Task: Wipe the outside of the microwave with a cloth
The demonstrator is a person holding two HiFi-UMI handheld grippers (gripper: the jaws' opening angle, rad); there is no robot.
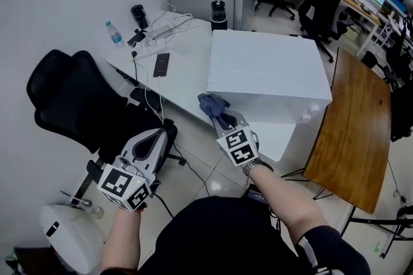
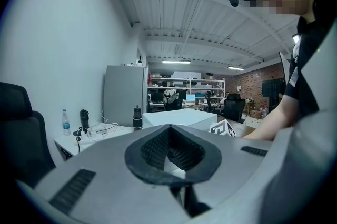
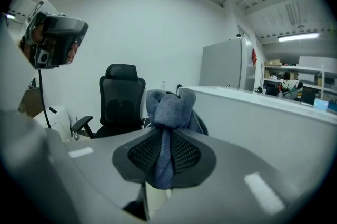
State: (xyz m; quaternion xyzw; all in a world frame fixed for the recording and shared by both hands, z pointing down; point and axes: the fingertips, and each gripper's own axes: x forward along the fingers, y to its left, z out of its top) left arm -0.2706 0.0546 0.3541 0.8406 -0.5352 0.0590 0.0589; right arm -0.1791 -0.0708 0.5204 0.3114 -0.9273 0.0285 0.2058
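Microwave (image 1: 264, 73): a plain white box on the desk (image 1: 187, 67), just ahead of the right gripper (image 1: 224, 119) and to its right. The cloth (image 3: 167, 112), blue-grey, was bunched between that gripper's jaws, which stood narrow and pinched on it. A wad stuck out past the tips and a tail hung below them. The wad lay at the box's near left corner. Whether it touched the wall, could not tell.

Left gripper (image 1: 164, 133): jaws together, nothing in them. It sat low and well left of the right one, by the chair (image 1: 71, 99), with the box well ahead of it.

Step, as judged: the approach, cloth brought up to the first face, no stroke under way. The next move would call for pressing the wad flat on the near or left wall and dragging it along. The wrist should be turned so that cloth, not jaw tips, met the surface.

Edges and room:
- Below the near wall ran only a narrow strip of desk, then the drop.
- Left of the gripper, there was open desk along the box's left wall.
- A phone (image 1: 161, 64) and cables (image 1: 164, 28) lay farther ahead on that side.
- The box's top was bare.
- Well right of the gripper, a wooden table (image 1: 352, 132) stood near the box's far end, so likely tighter there.
- The back wall was out of view.
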